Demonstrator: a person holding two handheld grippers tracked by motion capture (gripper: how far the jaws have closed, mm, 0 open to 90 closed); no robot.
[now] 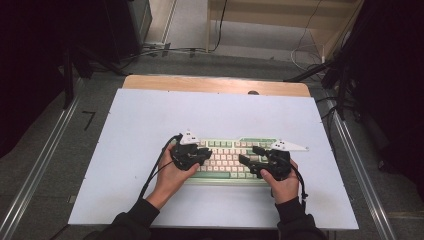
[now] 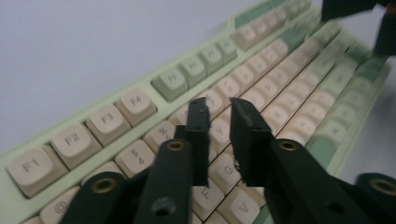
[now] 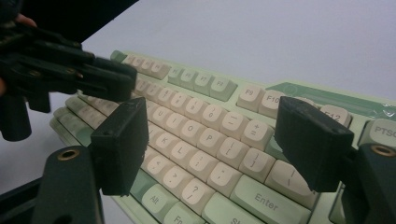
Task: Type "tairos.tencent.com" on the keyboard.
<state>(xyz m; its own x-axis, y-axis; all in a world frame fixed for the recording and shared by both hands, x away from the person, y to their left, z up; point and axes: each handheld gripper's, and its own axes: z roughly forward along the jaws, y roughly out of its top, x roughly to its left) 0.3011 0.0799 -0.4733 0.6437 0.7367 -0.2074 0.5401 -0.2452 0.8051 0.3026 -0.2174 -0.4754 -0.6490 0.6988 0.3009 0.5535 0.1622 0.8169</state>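
From the high view I see a white sheet covering the worktop [image 1: 150, 125], with a strip of bare wood along its far edge, grey floor and cables beyond, and dark gear at both sides of the room; there are no containers on it that I can make out. The green and cream keyboard [image 1: 227, 161] lies on the near middle of the sheet, with my left hand-held gripper [image 1: 204, 154] over its left end and my right hand-held gripper [image 1: 248, 156] over its right end. In the left gripper view, the jaws stand a narrow gap apart above the letter keys, gripping nothing, just below the F-key row. In the right gripper view, my jaws are spread wide over the keys near Enter, empty, with the left hand-held gripper reaching in from the upper left
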